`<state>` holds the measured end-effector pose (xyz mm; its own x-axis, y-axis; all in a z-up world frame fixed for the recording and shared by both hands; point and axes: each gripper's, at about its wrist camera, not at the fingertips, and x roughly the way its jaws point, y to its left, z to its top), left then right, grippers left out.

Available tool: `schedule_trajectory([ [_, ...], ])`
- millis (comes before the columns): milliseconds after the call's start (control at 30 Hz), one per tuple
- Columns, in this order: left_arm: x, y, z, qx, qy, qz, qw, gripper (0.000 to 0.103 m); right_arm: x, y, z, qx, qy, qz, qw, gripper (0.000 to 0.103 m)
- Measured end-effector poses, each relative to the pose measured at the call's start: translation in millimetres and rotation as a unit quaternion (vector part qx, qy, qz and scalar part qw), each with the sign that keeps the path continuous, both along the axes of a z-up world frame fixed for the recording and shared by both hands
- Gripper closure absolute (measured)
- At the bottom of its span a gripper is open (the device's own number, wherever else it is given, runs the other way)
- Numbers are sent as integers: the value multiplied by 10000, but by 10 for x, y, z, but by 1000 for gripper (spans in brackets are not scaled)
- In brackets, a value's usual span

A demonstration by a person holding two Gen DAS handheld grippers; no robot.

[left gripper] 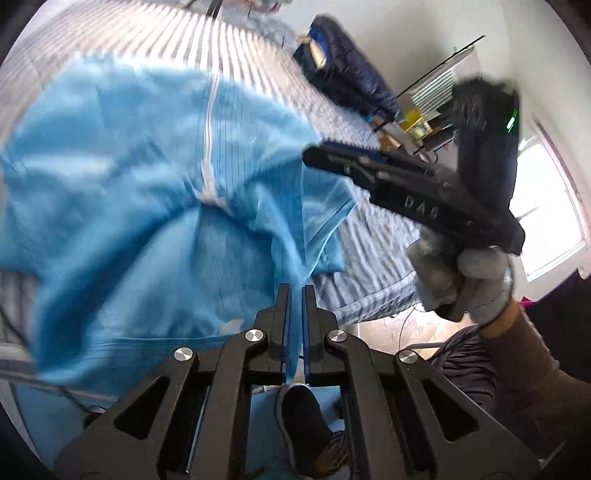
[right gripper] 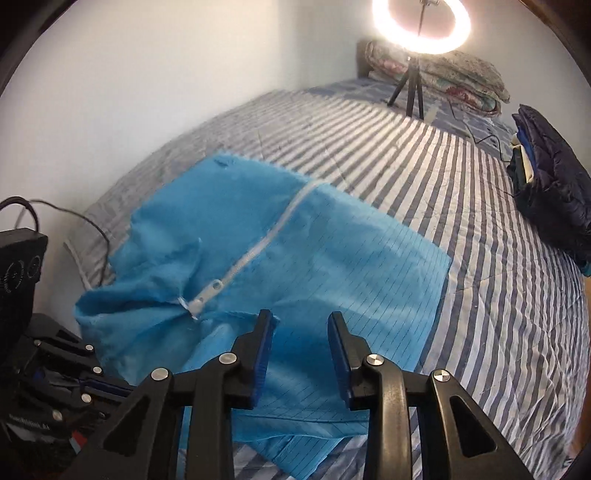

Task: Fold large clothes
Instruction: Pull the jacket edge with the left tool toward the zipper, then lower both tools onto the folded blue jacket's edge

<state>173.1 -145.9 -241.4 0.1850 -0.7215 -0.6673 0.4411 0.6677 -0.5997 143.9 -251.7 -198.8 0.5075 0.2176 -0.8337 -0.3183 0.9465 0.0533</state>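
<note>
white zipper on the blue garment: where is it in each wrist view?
Left wrist: zipper runs vertically, left of centre, above the left hand-held gripper.
Right wrist: zipper runs diagonally, left of centre.
Shared landmark: dark jacket on the striped bed.

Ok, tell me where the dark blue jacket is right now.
In the right wrist view the dark blue jacket lies folded at the right edge of the striped bed, beyond the light blue garment and right of the ring light.

Striped bed (right gripper: 424,192) — blue garment (right gripper: 295,266), tripod (right gripper: 408,90)
</note>
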Motion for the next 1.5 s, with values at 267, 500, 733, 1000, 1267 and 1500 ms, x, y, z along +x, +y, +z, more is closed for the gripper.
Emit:
schedule_trajectory([
  [267, 691, 765, 358, 809, -753, 1010, 9887, 85, 60, -389, -19, 707, 13, -624, 9955, 72],
  [500, 1120, 1125, -492, 1402, 285, 1251, 9818, 85, 125, -356, -582, 70, 735, -762, 9944, 71],
  [733, 1078, 1219, -127, 1475, -382, 1264, 9802, 87, 7, -461, -332, 344, 574, -650, 9956, 72],
  [1000, 1663, 717, 304, 1008, -908, 1106, 9846, 87, 526, -433, 106, 840, -276, -752, 9932, 72],
  [1267, 2093, 99, 6, 1190, -668, 799, 9874, 87, 960, -178, -116, 766, -73, -500, 9958, 73],
  [1500, 2253, -73, -404, 1589, -256, 681, 9846, 87, 1247, -41, -439, 462, 425, -410, 9972, 75],
])
